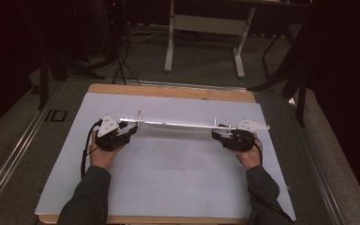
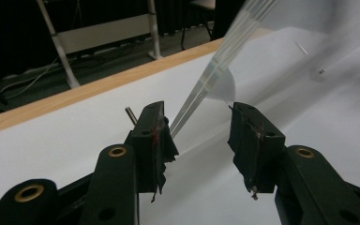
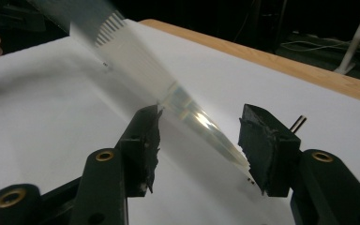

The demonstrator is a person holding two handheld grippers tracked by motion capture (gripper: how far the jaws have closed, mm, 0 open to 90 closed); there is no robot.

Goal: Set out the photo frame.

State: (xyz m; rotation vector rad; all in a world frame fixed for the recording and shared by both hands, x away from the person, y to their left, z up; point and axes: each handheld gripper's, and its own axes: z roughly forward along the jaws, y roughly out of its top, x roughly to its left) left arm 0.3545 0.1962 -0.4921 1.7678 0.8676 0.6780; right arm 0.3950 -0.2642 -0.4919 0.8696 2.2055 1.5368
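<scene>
A long clear plastic panel [image 1: 178, 124] with two upright metal pins [image 1: 139, 114] spans between my grippers over the white sheet [image 1: 178, 173]. My left gripper [image 1: 133, 129] is at its left end and my right gripper [image 1: 215, 135] at its right end. In the left gripper view the panel's layered edge [image 2: 215, 70] runs in against the left jaw of my gripper [image 2: 199, 122], with a gap to the other jaw. In the right gripper view the panel [image 3: 187, 105] lies slantwise between the jaws of my gripper [image 3: 199, 122] and ends at the right pad. Whether the pads press on it is unclear.
The white sheet covers a wooden table whose far edge [image 1: 168, 90] shows behind it. A short metal pin [image 2: 130, 113] sticks out beside the left gripper's jaw, another [image 3: 298, 123] beside the right's. A white desk frame [image 1: 201, 28] stands on the floor beyond.
</scene>
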